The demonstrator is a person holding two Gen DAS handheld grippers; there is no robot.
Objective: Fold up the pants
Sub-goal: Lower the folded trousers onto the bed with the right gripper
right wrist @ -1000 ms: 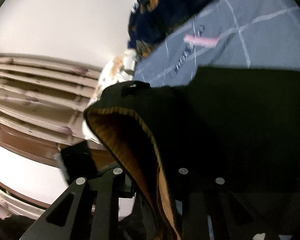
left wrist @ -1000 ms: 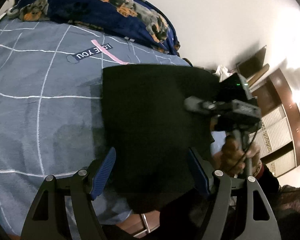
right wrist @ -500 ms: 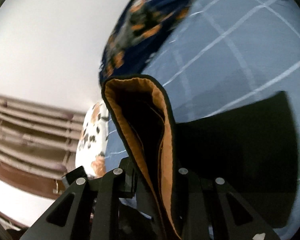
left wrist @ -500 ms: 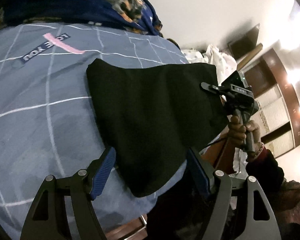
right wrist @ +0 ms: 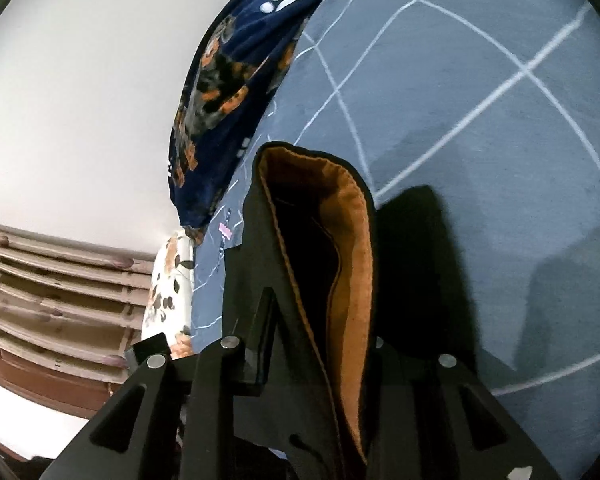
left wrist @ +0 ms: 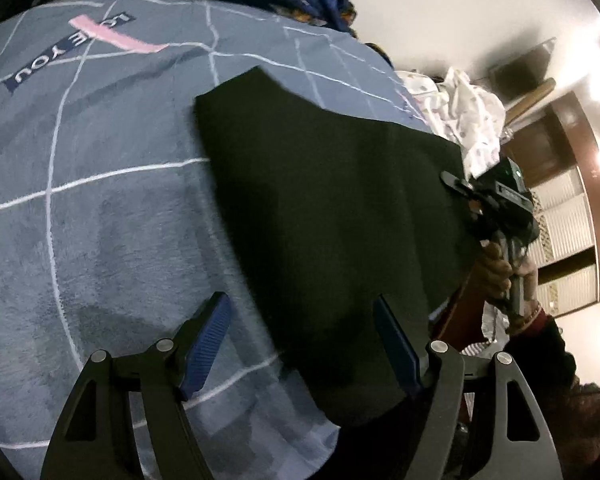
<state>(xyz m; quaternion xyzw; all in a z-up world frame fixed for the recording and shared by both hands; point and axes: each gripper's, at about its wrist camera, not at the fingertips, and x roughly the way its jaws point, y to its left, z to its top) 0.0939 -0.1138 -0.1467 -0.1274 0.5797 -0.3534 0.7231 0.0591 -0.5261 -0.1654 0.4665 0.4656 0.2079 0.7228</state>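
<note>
On the blue bed (left wrist: 100,220), black pants (left wrist: 332,220) lie ahead of the left gripper (left wrist: 300,340), which hovers wide open, holding nothing. Right gripper (right wrist: 320,360) clamps the pants' orange-lined edge, lifted at their far side.

Pants (left wrist: 332,216): matt black cloth, tan fleecy lining (right wrist: 352,248). Bedspread (left wrist: 100,216): grey-blue napped fabric, slightly rough. Blanket (right wrist: 236,68): plush navy fleece. Left gripper (left wrist: 300,340): matt black plastic, ribbed blue pads (left wrist: 208,344), shiny metal pins.

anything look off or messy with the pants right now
Only one thing: the edge of the black pants pinched in the right gripper gapes open, showing the orange-brown lining. The rest lies flat on the blue-grey bedspread. The left gripper is open and empty.
</note>
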